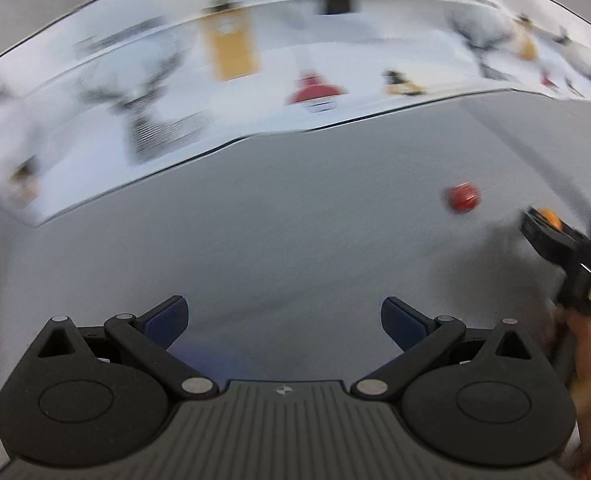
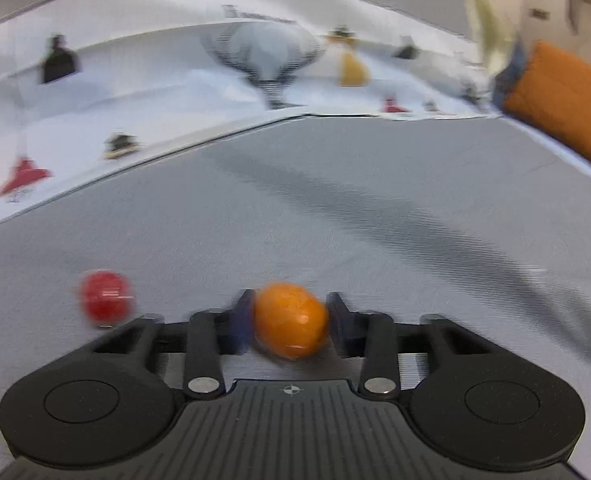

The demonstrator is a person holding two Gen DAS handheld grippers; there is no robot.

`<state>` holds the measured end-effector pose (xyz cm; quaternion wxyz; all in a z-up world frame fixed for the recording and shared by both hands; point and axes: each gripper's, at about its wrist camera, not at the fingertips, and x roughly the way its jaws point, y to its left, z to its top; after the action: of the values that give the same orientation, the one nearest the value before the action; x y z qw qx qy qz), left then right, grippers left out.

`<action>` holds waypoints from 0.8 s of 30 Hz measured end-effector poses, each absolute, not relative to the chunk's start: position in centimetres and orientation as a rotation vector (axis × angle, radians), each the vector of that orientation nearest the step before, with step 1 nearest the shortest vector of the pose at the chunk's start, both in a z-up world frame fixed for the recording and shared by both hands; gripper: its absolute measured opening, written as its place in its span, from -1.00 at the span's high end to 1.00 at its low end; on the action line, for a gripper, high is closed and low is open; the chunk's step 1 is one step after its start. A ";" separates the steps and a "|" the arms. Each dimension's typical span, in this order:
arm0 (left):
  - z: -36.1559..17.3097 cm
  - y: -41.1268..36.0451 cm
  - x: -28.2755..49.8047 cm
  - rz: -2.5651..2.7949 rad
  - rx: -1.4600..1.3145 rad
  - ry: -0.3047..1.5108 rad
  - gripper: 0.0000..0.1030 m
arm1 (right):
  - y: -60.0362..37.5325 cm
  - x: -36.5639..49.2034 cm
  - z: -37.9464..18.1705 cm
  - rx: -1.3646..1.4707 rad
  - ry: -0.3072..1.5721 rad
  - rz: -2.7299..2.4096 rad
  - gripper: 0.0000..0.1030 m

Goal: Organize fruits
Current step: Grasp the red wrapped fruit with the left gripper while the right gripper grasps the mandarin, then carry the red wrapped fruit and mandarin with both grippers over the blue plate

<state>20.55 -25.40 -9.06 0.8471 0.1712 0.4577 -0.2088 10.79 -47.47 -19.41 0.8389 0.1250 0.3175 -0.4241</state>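
Right wrist view, nearest the lens: the black two-finger right gripper (image 2: 289,318) has its jaws drawn in around a small orange oval fruit (image 2: 291,320), one blue-padded finger (image 2: 241,320) pressing each side, so the fruit is gripped between them. At about ten o'clock from this fruit, just beside the gripper's left linkage, a small round red fruit (image 2: 105,298) lies on the grey woven tabletop (image 2: 375,220). Farther off, from nine to one o'clock, a white printed sheet (image 2: 155,92) bearing blurred black, yellow and red figures covers the table's far side. At two o'clock, beyond the table edge, stands an orange cushion-like object (image 2: 563,100); its nature cannot be told.

Left wrist view, nearest the lens: the black left gripper (image 1: 284,322) has its blue-padded fingers (image 1: 167,320) spread wide with only bare tabletop (image 1: 275,220) between them. At three o'clock, the right gripper (image 1: 535,220) enters with the orange fruit (image 1: 549,216) at its tip, carried by a person's hand (image 1: 587,344). The red fruit (image 1: 462,197) lies just beyond, at two o'clock. The printed sheet (image 1: 335,60) spans the far field.
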 end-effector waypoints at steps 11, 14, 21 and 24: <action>-18.0 -43.3 23.6 -0.662 0.573 0.984 -0.99 | -51.8 6.5 -19.9 0.415 0.607 -1.116 0.20; -17.8 -44.5 24.4 -0.640 0.543 0.998 -1.00 | -51.8 6.3 -20.1 0.422 0.596 -1.114 0.19; -16.5 -43.3 24.7 -0.659 0.459 1.012 0.35 | -51.8 5.6 -19.9 0.450 0.563 -1.126 0.24; -15.5 -41.6 23.8 -0.650 0.430 1.038 0.35 | -51.6 4.7 -19.7 0.493 0.505 -1.116 0.25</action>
<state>23.80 -41.60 -15.50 0.7966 0.2004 0.4834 -0.3026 4.73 -51.63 -19.73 0.7899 0.2288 0.2345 -0.5184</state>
